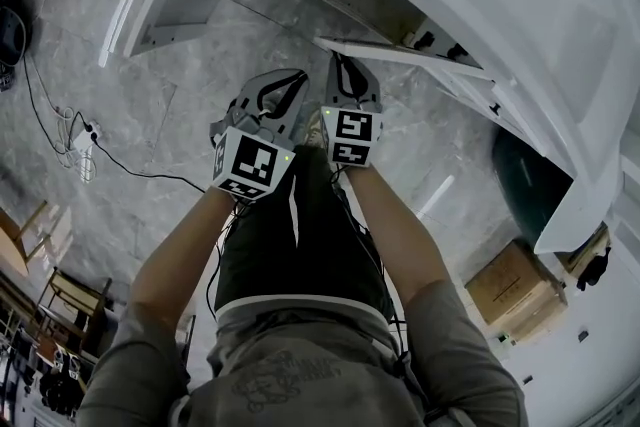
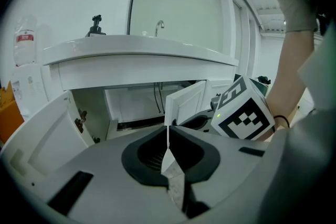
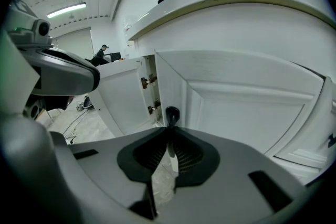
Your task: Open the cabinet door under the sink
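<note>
Right gripper view shows the right gripper [image 3: 169, 132] with its fingers pinched together on the dark knob [image 3: 171, 113] at their tips, presumably to swing the cabinet door [image 3: 236, 107], which stands partway open just beyond them, wider. The left gripper [image 2: 168, 131] waits alongside, fingers closed on nothing. The other door [image 2: 50, 136] stands wide to their left, under the sink [image 2: 136, 52].

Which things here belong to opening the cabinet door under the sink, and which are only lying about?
For the job: right hand-held gripper, shut on the door knob; cabinet door; sink.
Lying about: cardboard box; floor cables.
</note>
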Demonstrator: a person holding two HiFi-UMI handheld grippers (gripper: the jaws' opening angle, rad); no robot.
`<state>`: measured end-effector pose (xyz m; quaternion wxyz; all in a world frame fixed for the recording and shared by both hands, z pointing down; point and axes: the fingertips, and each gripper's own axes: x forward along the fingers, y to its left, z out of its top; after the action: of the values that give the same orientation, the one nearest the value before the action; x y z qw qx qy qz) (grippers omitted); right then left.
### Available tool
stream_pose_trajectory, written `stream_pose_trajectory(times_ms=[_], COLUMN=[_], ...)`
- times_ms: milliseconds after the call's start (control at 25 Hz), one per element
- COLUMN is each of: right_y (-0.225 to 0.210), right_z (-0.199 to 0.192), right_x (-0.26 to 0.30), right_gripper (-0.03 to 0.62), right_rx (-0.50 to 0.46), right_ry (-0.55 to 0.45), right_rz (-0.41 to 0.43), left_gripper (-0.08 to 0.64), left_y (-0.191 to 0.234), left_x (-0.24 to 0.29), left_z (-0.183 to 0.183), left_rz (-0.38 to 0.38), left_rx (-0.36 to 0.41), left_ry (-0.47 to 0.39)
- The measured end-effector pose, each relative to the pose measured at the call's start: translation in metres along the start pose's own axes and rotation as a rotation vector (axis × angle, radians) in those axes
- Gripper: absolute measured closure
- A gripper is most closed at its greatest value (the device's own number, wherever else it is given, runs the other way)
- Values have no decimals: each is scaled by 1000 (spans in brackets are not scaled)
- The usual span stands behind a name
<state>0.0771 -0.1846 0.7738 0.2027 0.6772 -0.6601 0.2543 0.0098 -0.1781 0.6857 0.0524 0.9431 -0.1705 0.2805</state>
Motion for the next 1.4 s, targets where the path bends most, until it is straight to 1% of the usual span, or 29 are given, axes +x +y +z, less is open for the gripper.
stream_pose_trajectory(times_ms=[240,440,560,680,840,960,1040,1160,1240,1400], right_y=[6,14,15,14,7,-5,-16,-40,-60,-80], right_z=[-20,-35,-47,-61,-80,-99,-115,-135,-145,-155], right_x=[-26,-47,-61,-74,-98,-119,-137,-165,-181,-196], right_gripper=[541,541,541,541,541,541,540,541,541,541], right_rx=[-50,-97,-131,-161,-213,-241,-247,-237,-253,-264], right_ry=[-13,-17,-13,-8,-1,12,29,58,70,61], right_rz=[71,113,134,159,177,189,179,153,150,134], left_gripper=[535,535,535,535,535,535,535,535,535,535], left_y=[-26,-35,-51,-71,-91,-110,-126,-154,-177,-216], left_x=[1,0,0,0,-2,-1,1,7,14,27], left_z=[-10,-20,-24,-27,-25,-20,-17,-11,-2,9], left_rz=[-34,-55,-86,-129,-154,-218,-274,-351,-391,-495], left_rx=[-10,-18,-16,1,40,35,48,102,137,207], left_ry=[21,54,62,74,77,69,72,87,86,68])
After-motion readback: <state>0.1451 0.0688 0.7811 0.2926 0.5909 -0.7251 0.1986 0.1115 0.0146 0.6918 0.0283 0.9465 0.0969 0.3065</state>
